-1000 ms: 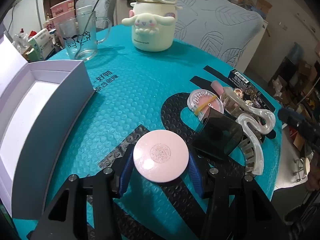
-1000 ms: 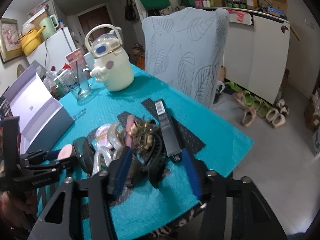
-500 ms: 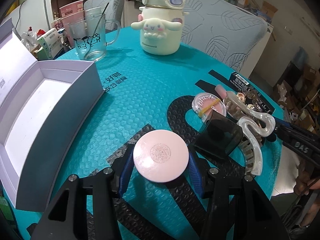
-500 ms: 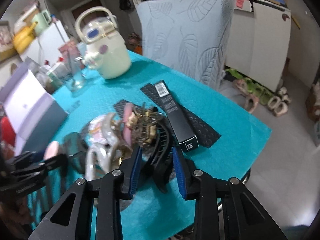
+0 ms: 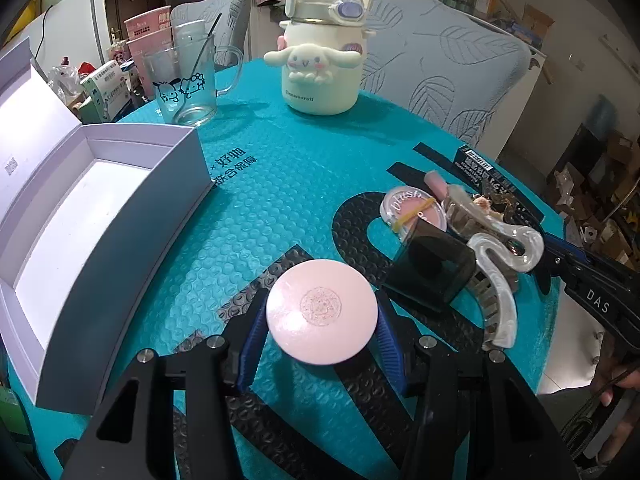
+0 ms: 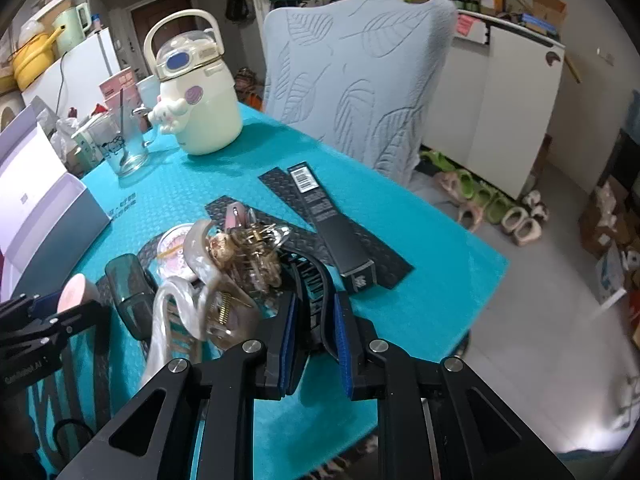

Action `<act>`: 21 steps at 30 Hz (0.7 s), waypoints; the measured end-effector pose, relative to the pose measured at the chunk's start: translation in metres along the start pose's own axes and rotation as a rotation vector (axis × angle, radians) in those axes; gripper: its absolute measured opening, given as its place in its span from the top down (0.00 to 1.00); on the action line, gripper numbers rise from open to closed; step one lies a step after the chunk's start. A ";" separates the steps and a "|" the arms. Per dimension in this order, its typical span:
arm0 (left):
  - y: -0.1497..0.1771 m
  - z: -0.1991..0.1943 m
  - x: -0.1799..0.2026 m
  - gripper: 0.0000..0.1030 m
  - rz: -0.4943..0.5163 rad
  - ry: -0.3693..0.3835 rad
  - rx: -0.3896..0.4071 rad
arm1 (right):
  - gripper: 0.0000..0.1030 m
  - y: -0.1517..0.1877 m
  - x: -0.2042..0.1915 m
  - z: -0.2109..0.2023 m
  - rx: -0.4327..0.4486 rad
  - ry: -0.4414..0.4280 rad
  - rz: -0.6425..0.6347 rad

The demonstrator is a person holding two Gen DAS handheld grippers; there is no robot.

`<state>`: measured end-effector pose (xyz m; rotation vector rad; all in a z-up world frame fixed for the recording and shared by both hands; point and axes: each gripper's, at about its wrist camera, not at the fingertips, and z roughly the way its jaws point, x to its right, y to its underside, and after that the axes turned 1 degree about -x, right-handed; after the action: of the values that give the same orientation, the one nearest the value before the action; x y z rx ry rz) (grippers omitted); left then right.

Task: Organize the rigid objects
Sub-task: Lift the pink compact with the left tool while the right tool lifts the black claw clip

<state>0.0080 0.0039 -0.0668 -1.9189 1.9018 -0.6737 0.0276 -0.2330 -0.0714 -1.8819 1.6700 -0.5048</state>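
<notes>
My left gripper (image 5: 320, 320) is shut on a round pink compact (image 5: 322, 312), held just above the teal mat. To its right lies a pile: a dark see-through case (image 5: 432, 272), a pearl-white claw clip (image 5: 504, 248), a blush pan (image 5: 412, 210) and a gold clip (image 6: 244, 252). My right gripper (image 6: 316, 320) is at the pile's near edge, its jaws closing. A black hair claw clip (image 6: 312, 280) sits between the blue pads, which touch its sides. An open white box (image 5: 132, 248) stands at the left.
A cream cartoon-dog bottle (image 5: 320, 60) and a glass mug (image 5: 188, 84) stand at the table's back. A long black carton (image 6: 332, 220) lies right of the pile. A covered chair (image 6: 360, 80) stands behind the table, whose edge drops off close to the right gripper.
The right gripper's jaws have narrowed from wide apart to close around the black clip, and it has pushed in toward the pile. The left gripper keeps hold of the pink compact.
</notes>
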 end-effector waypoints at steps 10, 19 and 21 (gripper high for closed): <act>0.005 -0.027 0.003 0.51 0.001 0.019 0.059 | 0.82 0.002 0.000 -0.036 0.084 -0.006 0.025; 0.014 -0.049 -0.007 0.51 -0.034 0.000 0.104 | 0.82 0.004 -0.024 -0.054 0.115 -0.052 -0.042; 0.018 -0.053 -0.011 0.51 -0.050 -0.012 0.110 | 0.82 0.005 -0.029 -0.055 0.115 -0.065 -0.060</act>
<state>-0.0362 0.0187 -0.0339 -1.9030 1.7772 -0.7635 -0.0149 -0.2135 -0.0296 -1.8497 1.5139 -0.5465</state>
